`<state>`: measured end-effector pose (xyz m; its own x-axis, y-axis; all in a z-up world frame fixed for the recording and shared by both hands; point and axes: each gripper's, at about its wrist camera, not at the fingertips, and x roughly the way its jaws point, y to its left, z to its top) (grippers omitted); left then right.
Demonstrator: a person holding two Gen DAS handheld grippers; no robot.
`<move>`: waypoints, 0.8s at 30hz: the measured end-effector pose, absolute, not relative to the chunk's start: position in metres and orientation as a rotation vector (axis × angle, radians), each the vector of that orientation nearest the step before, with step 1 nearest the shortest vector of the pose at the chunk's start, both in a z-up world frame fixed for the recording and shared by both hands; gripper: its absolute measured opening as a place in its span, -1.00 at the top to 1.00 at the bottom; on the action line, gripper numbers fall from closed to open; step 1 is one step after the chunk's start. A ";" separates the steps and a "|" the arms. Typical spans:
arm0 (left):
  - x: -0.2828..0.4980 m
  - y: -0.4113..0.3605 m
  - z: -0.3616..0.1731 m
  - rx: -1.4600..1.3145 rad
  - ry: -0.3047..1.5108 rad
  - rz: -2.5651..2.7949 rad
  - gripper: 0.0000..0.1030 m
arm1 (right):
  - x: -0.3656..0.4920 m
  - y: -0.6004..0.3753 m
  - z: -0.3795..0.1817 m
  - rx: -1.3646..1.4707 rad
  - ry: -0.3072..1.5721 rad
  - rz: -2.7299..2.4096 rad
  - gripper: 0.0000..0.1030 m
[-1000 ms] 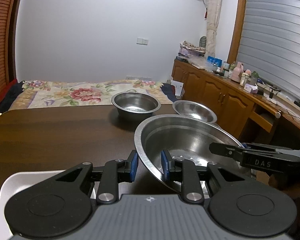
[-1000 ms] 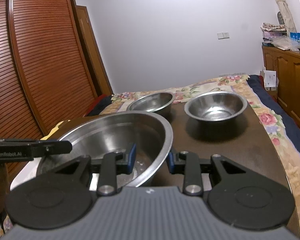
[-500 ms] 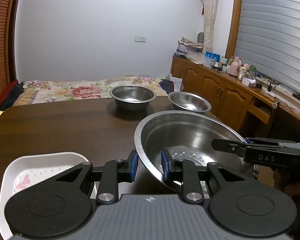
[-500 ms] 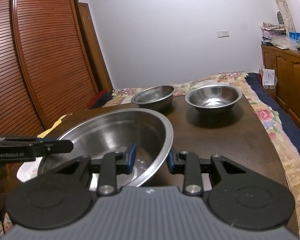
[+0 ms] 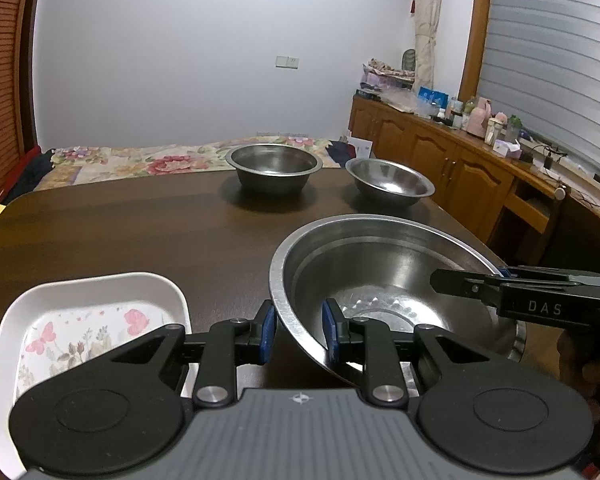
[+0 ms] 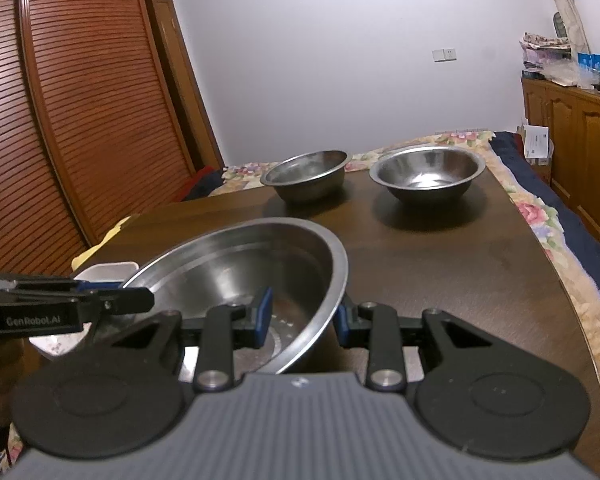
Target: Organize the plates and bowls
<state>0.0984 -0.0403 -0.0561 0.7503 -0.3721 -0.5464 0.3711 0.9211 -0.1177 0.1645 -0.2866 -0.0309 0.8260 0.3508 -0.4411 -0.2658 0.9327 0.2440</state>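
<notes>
The left gripper [image 5: 296,336] and the right gripper [image 6: 302,320] are each clamped on opposite rims of the large steel bowl [image 5: 384,276], carried between them; next, I think, it must be lowered steadily with both hands together.

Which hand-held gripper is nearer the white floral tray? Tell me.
Left. The left hand-held gripper grips the large steel bowl rim right beside the white floral tray. The right hand-held gripper grips the opposite rim, the bowl between it and the tray.
</notes>
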 end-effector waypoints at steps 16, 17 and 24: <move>0.097 -0.041 -0.064 -0.010 0.592 -0.408 0.49 | 0.163 -0.286 -0.036 0.177 0.512 0.326 0.34; 0.097 -0.041 -0.064 -0.011 0.591 -0.407 0.49 | 0.163 -0.286 -0.036 0.177 0.513 0.325 0.34; 0.097 -0.036 -0.065 -0.027 0.586 -0.401 0.35 | 0.164 -0.288 -0.035 0.171 0.511 0.308 0.31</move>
